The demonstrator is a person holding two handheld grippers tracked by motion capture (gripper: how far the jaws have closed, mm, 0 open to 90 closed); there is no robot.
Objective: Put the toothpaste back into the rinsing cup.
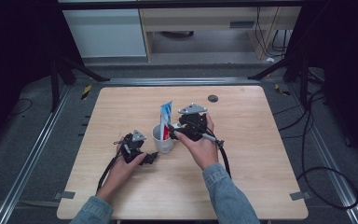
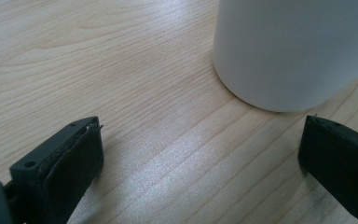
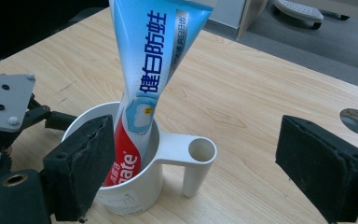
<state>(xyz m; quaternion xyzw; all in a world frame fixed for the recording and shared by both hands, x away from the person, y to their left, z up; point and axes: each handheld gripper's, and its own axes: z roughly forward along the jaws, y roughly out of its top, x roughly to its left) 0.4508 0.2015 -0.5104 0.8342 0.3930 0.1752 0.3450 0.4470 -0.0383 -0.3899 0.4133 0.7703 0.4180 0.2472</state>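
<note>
The right gripper (image 3: 193, 163) stands spread wide, pinching nothing, just right of the toothpaste tube (image 3: 151, 70), which leans upright in the white cup (image 3: 135, 186) near the table's (image 1: 242, 186) middle. The left gripper (image 2: 200, 158) is spread too, low beside the cup's left wall. The tube looks light, soft and slick; grip its flat upper body. The cup seems rigid but tippable, best taken by its handle (image 3: 191, 156).

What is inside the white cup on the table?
A toothpaste tube stands tilted inside the white cup, with its blue upper part sticking out. The cup's wall covers the tube's lower end and the cup's bottom.
</note>
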